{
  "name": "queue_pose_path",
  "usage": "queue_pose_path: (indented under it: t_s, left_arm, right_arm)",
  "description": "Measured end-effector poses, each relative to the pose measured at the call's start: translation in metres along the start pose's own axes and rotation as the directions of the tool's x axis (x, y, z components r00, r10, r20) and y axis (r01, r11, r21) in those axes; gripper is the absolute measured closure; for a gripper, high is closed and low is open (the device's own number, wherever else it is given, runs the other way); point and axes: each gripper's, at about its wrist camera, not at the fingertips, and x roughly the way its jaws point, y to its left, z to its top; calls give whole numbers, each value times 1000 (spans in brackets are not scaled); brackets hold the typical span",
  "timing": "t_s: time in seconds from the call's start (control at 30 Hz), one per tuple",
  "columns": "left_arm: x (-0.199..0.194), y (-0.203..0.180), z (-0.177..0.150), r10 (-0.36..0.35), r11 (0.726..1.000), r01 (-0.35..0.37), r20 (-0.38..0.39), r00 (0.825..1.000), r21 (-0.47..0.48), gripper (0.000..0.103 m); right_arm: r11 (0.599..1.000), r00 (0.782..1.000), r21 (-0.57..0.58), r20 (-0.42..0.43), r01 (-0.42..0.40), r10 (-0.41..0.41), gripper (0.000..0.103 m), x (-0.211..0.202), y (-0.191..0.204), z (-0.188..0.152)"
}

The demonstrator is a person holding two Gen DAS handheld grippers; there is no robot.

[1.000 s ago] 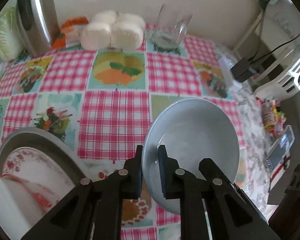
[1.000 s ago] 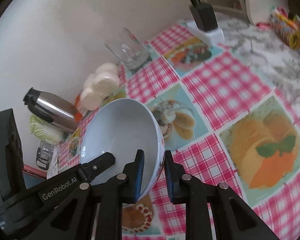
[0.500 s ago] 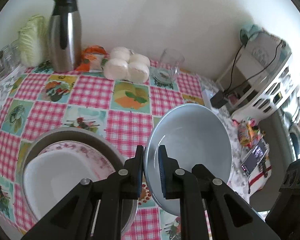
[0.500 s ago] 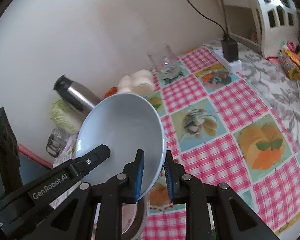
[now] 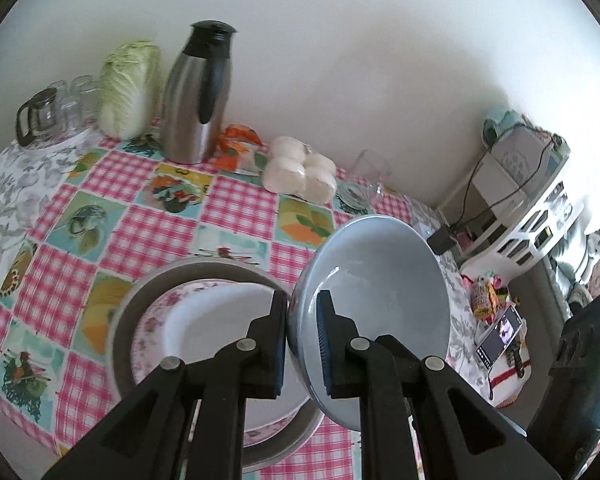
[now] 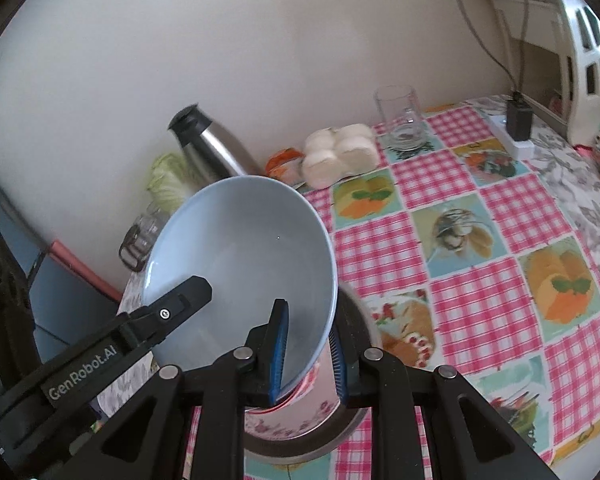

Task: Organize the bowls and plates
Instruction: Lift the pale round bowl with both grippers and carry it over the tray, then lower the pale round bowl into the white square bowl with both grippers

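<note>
Now both tongs clenched on one pale blue ceramic bowl, held tilted in the air above the desk with its pink-checked cloth. Left tongs pinching the bowl's near-left rim, one blue pad inside the wall and one outside; right tongs gripping the opposite rim the same way, seen from the right wrist with the bowl leaning away to the left.

Below and to the left of the bowl in the left-wrist view: a stack made of a wide grey metal dish, a flower-rimmed pink plate in it, and a white plate or shallow bowl on top. From the right wrist, the same stack directly under the tongs, partly hidden by the bowl.

Judged as the deciding relation: bowl high and off to the right of the stack's centre, mouth tipped rather than level. Likely needed next: carrying leftward over the white piece, levelling the rim, lowering. Left hand nearer the stack, so probably leading. Round bowl, no long axis to align; only tilt and centring to settle.
</note>
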Motion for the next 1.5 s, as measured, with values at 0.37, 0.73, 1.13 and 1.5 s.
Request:
queue_pose_path:
  t_s: [0.37, 0.73, 1.13, 1.5]
  left_arm:
    - [0, 48, -13, -44, 993, 43, -12, 999, -109, 88]
    - [10, 66, -24, -24, 988, 16, -53, 998, -152, 88]
    - [18, 74, -28, 1, 985, -14, -78, 997, -169, 88]
    - [14, 76, -26, 6, 984, -15, -53, 999, -179, 89]
  right_arm:
    - [996, 998, -81, -57, 29, -34, 81, 19, 30, -14]
    - [983, 988, -154, -105, 97, -114, 80, 40, 44, -26]
    - [973, 981, -181, -99, 145, -164, 78, 45, 45, -26]
    - [970, 982, -188, -81, 155, -173, 78, 47, 43, -26]
